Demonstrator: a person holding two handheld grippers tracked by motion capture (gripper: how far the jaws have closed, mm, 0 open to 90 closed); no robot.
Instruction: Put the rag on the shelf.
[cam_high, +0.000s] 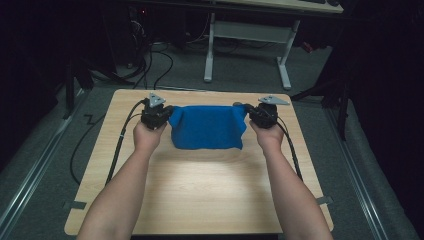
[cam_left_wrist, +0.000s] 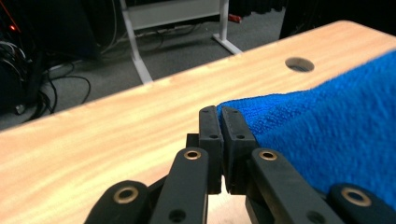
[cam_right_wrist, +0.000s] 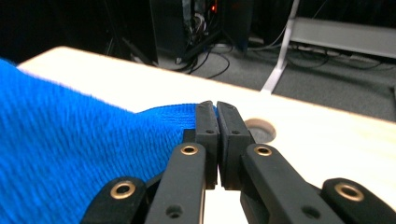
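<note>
The left hand-held gripper (cam_high: 167, 113) was clenched on one far corner of the bright blue terry cloth (cam_high: 207, 127), and the right hand-held gripper (cam_high: 248, 114) pinched the other. The cloth hung between them over the far half of the pale wooden bench (cam_high: 200, 190), sagging toward the person. Judging by this, the step was a spread or fold — best done with both corners level, tension even, and each corner seated deep between the jaws.

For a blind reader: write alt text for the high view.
A person's two hands each hold a black claw, left claw and right claw, shut on opposite top corners of a blue towel, stretched between them over a wooden table.
</note>
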